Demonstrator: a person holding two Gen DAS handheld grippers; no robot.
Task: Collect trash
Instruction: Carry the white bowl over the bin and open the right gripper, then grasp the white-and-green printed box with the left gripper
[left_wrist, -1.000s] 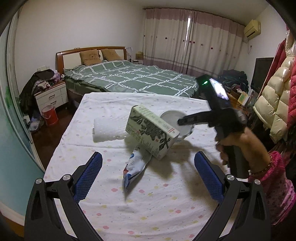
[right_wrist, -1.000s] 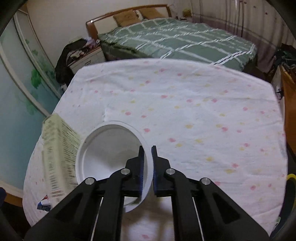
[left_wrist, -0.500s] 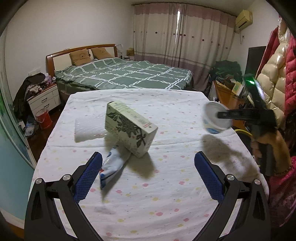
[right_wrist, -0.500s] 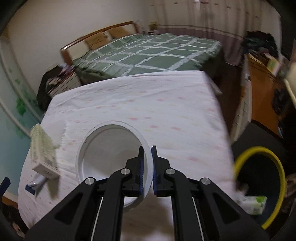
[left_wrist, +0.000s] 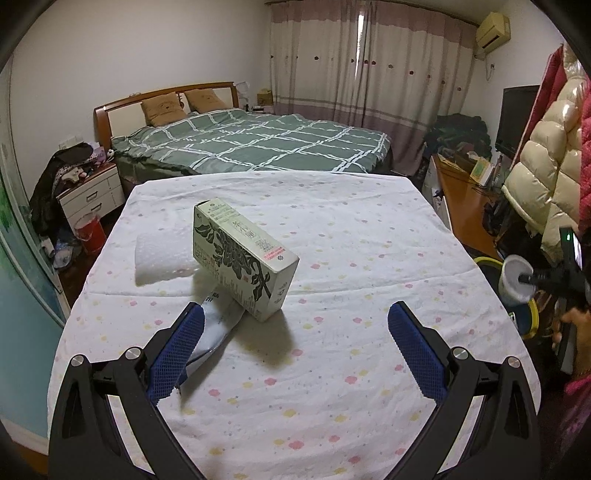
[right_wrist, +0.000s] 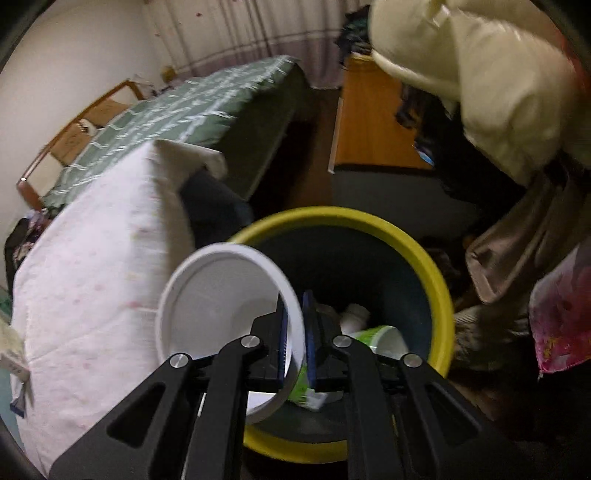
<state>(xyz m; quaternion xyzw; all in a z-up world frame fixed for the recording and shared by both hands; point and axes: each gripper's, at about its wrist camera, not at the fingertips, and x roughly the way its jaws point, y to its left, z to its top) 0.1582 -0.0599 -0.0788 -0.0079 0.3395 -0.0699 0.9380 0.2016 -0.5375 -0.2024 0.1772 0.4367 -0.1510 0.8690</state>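
- A table (left_wrist: 332, 229) covered in a white cloth dotted with small pink and yellow flowers fills the middle of a bedroom.
- Behind it stands a bed (left_wrist: 258, 144) with a green checked cover, a wooden headboard and two brown pillows; long striped curtains (left_wrist: 369, 62) hang on the far wall.
- The near and right parts of the cloth lie bare, and the table's right edge drops off toward a wooden desk (left_wrist: 461, 199) and hanging puffy coats (left_wrist: 543, 162).
- On the table, a pale carton (left_wrist: 243, 258) printed with dark leaves lies tilted, one end propped on a white-and-blue plastic wrapper (left_wrist: 218, 325); a folded white towel (left_wrist: 162, 254) sits just behind it to the left.
- The left claw (left_wrist: 295, 347) hovers low over the near edge with its blue-padded fingers spread wide, holding nothing; the left finger hides part of the wrapper.
- The right claw (right_wrist: 295, 328) is off the table's right side, pinching the rim of a white paper cup (right_wrist: 221, 317).
- The cup hangs tilted over a dark bin with a yellow rim (right_wrist: 424, 266) that stands on the floor beside the table.
- Inside the bin lie a green-and-white cup (right_wrist: 384, 334) and other pale scraps.
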